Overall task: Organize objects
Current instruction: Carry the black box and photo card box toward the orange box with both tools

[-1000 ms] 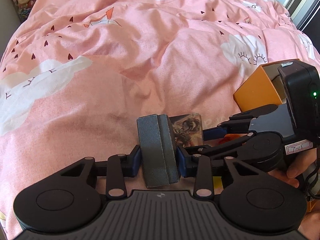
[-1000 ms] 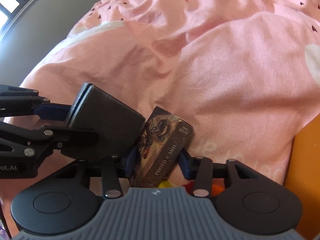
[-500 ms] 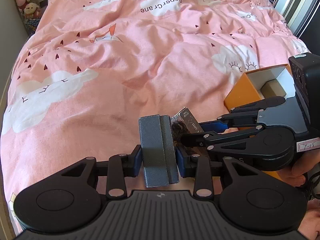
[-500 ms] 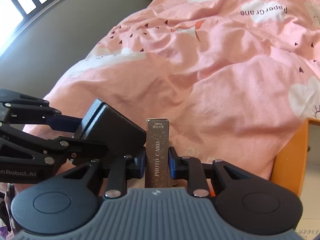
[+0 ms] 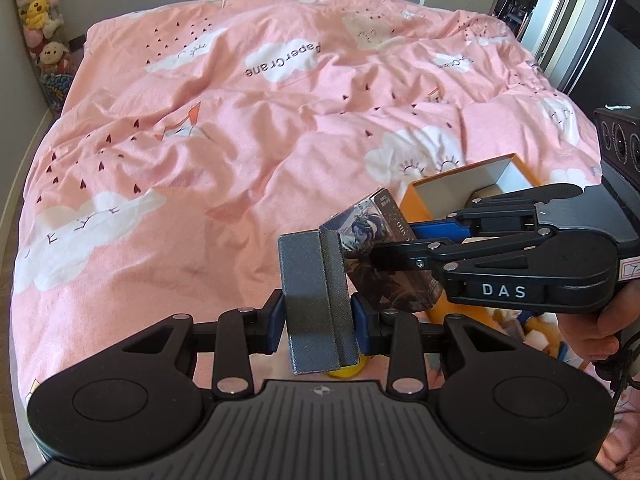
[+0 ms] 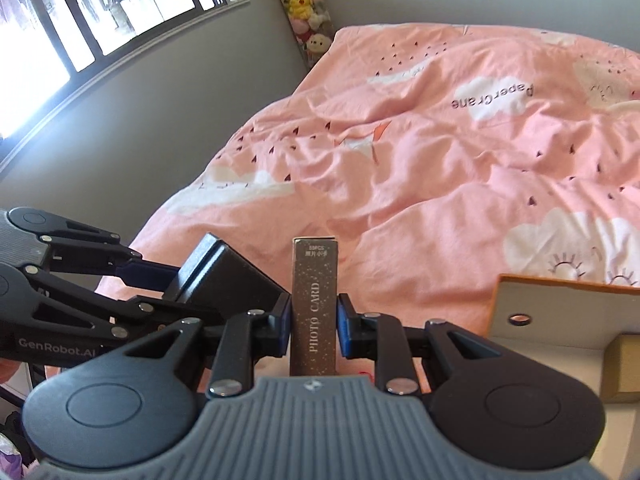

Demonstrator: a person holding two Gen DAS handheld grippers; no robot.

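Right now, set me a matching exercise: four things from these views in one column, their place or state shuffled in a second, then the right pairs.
Things:
1. grey case
2. photo card box
3. orange box
4. plush toys

States:
A. open on the bedspread
B. clamped in the right gripper
C. stacked in the far corner by the wall
D. clamped in the left gripper

Pairs: 1-D, 2-B, 3-A, 4-C

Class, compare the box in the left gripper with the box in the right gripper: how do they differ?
The grey textured box is plain and unprinted; the photo card box carries artwork and "PHOTO CARD" lettering. The grey box looks thicker, the photo card box slimmer. Both are clamped above the pink bedspread, one by the left gripper, the other by the right gripper.
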